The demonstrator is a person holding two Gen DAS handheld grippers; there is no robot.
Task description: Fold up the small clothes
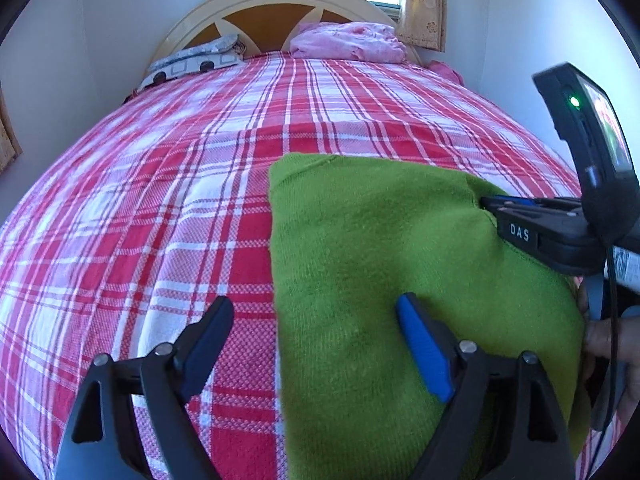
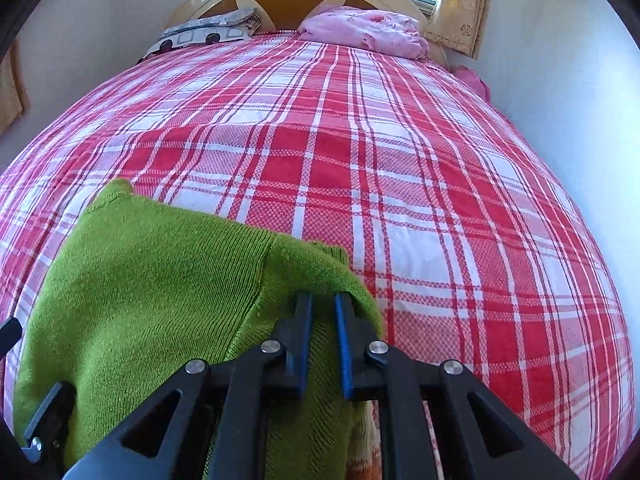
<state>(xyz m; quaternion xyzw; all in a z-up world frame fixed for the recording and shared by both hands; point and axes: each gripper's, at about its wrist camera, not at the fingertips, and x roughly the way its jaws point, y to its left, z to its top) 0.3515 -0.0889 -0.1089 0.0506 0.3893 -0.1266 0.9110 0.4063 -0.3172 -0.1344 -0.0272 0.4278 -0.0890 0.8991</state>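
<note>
While the left gripper (image 1: pixel 316 322) hovers low at the bottom of its view with fingers spread wide, one over the plaid bedspread (image 1: pixel 160 184) and one over the green knit garment (image 1: pixel 400 248), the right gripper (image 2: pixel 323 304) reaches in from the bottom centre of its view, fingers pinched narrowly on the garment's right edge. The garment lies flat on the bed, lower right in the left view.

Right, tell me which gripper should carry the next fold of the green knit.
Right. The right gripper is nearly shut on the green knit's right edge, so it could probably draw that edge across. The left gripper is open, straddling the knit's left edge on the plaid bedspread, gripping nothing.
</note>
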